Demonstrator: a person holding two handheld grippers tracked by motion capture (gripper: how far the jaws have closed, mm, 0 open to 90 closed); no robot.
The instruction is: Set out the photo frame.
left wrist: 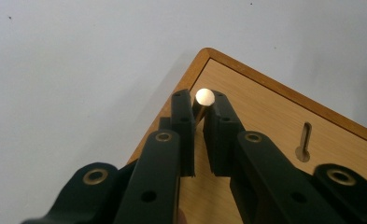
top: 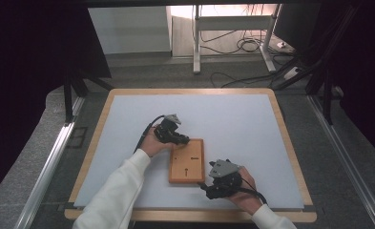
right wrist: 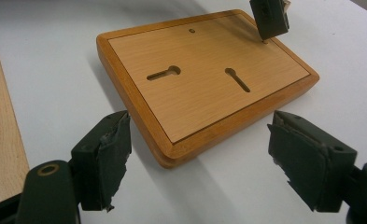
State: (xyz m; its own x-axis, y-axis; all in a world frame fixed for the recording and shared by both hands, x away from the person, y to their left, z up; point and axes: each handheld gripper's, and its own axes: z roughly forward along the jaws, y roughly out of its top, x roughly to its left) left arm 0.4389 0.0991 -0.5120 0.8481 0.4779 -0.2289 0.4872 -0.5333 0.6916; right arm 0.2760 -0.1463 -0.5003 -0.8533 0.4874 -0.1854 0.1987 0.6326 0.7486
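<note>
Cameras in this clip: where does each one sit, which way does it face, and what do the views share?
High view: above the person's side, looking forward and down on the table; both forearms, left gripper and right gripper show.
Left gripper view: rides the left gripper, looking along its fingers shut on a metal peg at a corner of the board.
Right gripper view: rides the right gripper, fingers open, facing a board corner.
Shared: all three show the board with its keyhole slots.

- Brass pin (left wrist: 204,97): shaft mostly hidden between left tool (left wrist: 200,100) pads; bright head overexposed.
- Wooden board (left wrist: 274,126): cut off at right edge, left gripper view.
- Board's far small marks (top: 195,149): too small to read, high view.
</note>
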